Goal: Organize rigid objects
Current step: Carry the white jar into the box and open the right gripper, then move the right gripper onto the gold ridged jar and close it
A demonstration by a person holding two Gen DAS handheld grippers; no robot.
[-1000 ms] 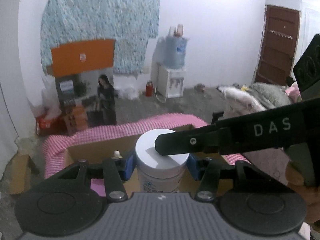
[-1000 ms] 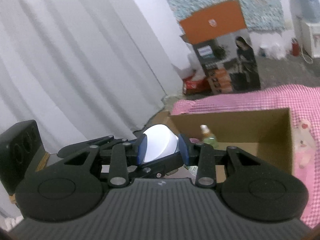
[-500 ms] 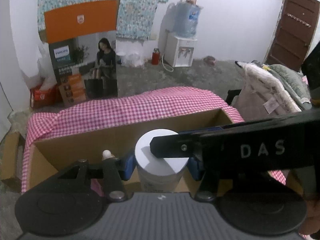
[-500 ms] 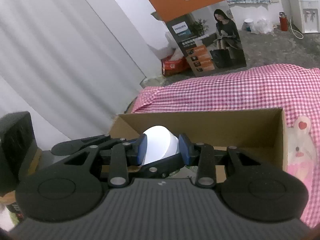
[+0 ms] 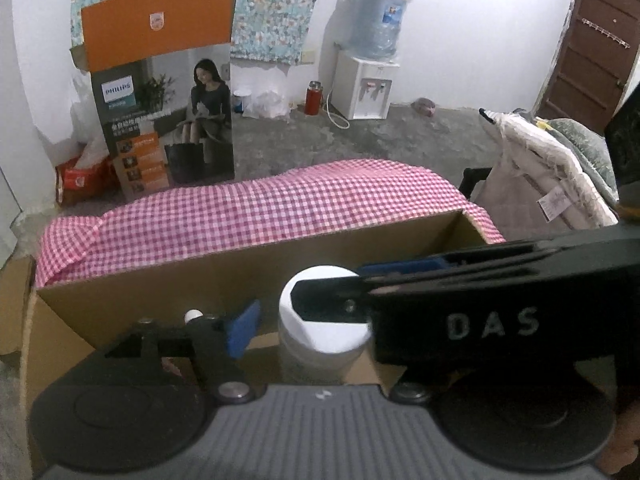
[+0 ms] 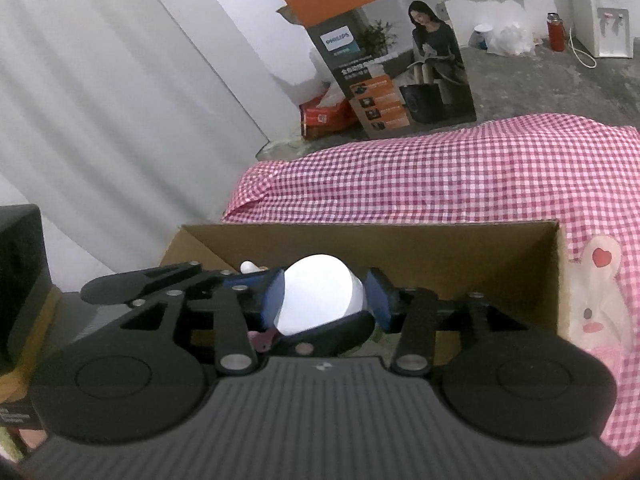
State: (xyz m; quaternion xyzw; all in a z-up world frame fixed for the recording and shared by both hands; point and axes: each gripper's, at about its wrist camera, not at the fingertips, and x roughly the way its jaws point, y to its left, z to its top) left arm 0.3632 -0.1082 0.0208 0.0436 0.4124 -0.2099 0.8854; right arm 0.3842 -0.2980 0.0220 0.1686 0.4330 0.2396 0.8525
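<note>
A white jar with a white lid stands upright inside an open cardboard box. My left gripper straddles the jar and its jaws are opening. A gap shows between its left blue pad and the jar. One black finger of my right gripper lies across the lid and hides the other pad. In the right wrist view the jar sits between the blue pads of my right gripper, whose jaws are also opening, with thin gaps at the sides.
A small white-capped bottle stands in the box's left part. The box rests on a pink checked cloth, with a pink-and-white bunny item to its right. A tall printed carton and a water dispenser stand on the floor beyond.
Both grippers have sunk with the jar toward the box, which now fills more of each view. Both pairs of blue pads have spread away from the jar's sides.
</note>
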